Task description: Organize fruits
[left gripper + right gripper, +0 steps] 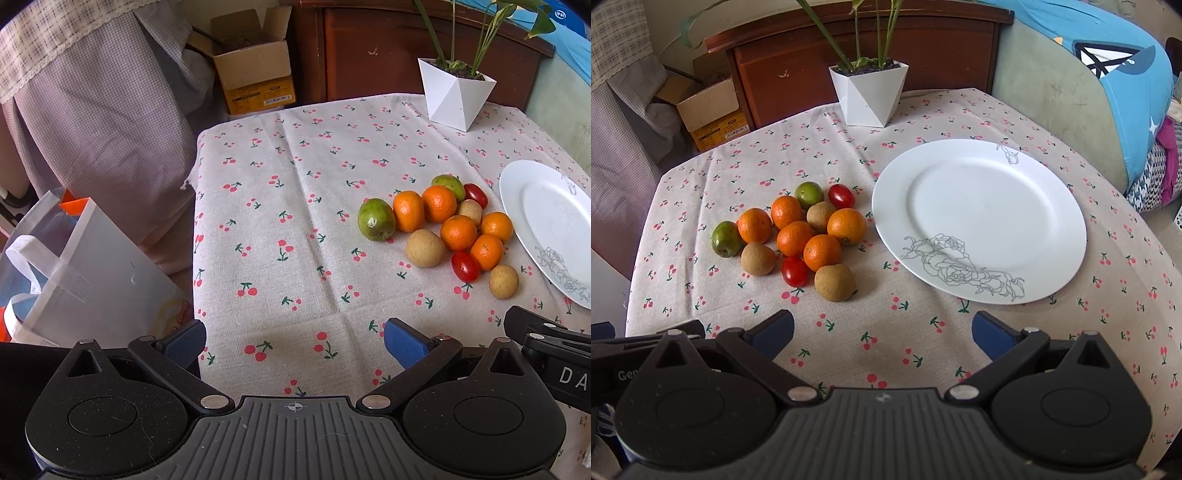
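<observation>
A pile of fruit lies on the cherry-print cloth: several oranges, two green fruits, two red tomatoes and three brown round fruits. The pile also shows in the left wrist view. A white plate with a grey flower drawing lies right of the pile and holds nothing; its edge shows in the left wrist view. My left gripper is open and empty, near the table's front, left of the pile. My right gripper is open and empty, in front of pile and plate.
A white faceted plant pot stands at the table's far edge. A wooden cabinet and a cardboard box are behind the table. A white bag sits off the table's left edge. A blue cushion lies to the right.
</observation>
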